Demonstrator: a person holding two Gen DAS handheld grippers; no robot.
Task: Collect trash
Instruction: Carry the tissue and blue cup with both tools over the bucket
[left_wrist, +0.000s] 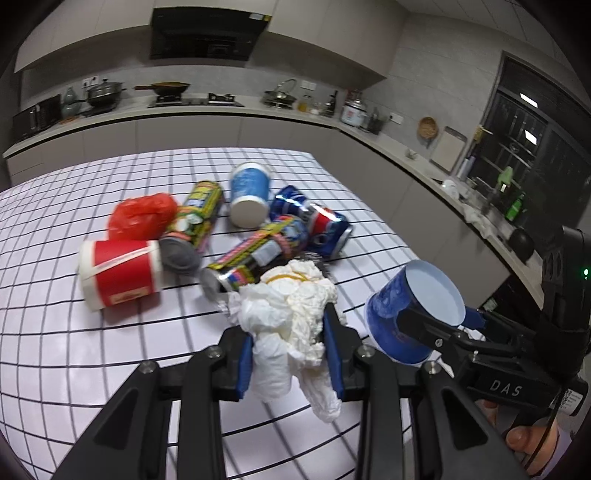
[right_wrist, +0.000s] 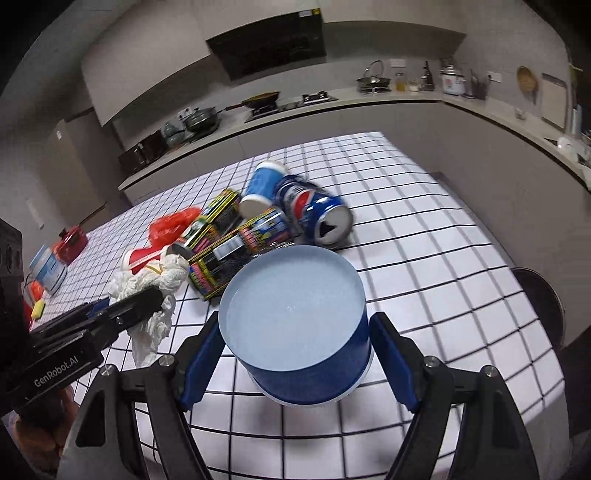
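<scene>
Readable lettering on gripper bodies and one can

"DAS" in pale letters on the black body of the right gripper (left_wrist: 448, 325); "GenRobot.AI" on the black body of the left gripper (right_wrist: 147, 295); the Pepsi globe logo on the blue can (right_wrist: 314, 212) lying on its side.

You see a black range hood (left_wrist: 207, 35) and grey kitchen counter (left_wrist: 236, 110) far beyond the tongs.

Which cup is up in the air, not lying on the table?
The dark blue cup, held between the right gripper's fingers. The light blue cup and the red cup lie on the checked table.
</scene>
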